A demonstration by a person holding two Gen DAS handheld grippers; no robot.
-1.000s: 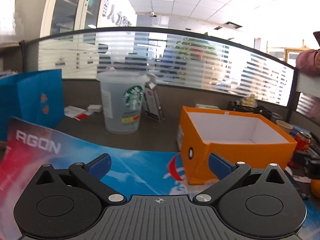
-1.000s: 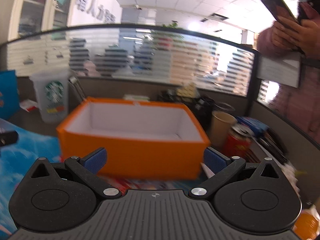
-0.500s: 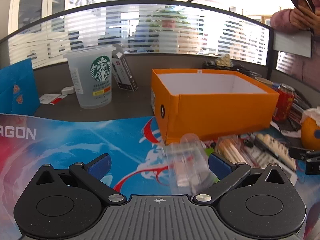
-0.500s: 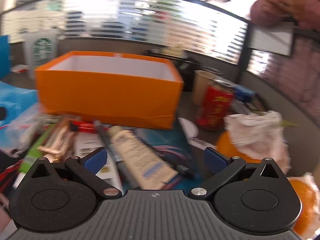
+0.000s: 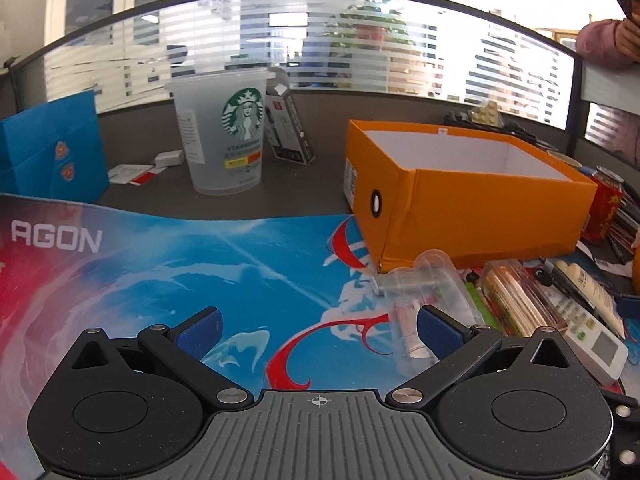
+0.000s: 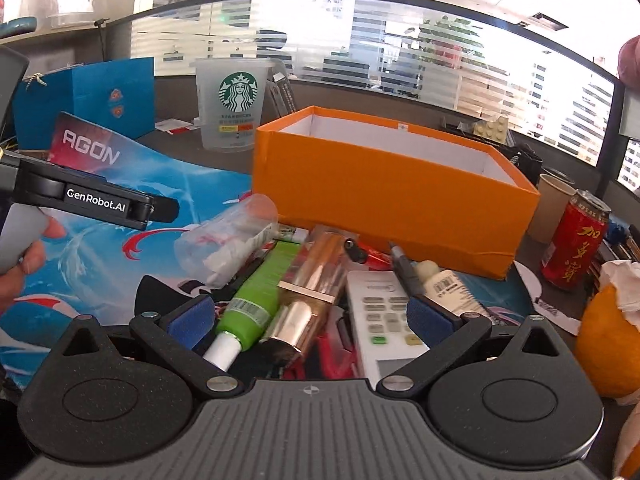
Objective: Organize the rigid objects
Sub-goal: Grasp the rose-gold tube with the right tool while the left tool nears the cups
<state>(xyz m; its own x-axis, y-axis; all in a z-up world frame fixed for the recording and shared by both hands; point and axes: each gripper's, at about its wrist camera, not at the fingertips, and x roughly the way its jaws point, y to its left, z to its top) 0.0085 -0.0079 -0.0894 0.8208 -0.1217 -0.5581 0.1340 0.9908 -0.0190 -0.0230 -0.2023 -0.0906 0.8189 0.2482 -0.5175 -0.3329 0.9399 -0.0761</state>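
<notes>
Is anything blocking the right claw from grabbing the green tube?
Nothing visible blocks it. The right gripper is open right above the green tube, whose white cap lies between the fingers. The rose-gold bottle presses close alongside, though, so the fingers might catch it too.

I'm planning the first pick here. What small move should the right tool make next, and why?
Probably ease the right tool down onto the gold tube. The tool is open and empty, the tube lies between its fingers atop the pile, and the orange box just behind looks empty.
</notes>
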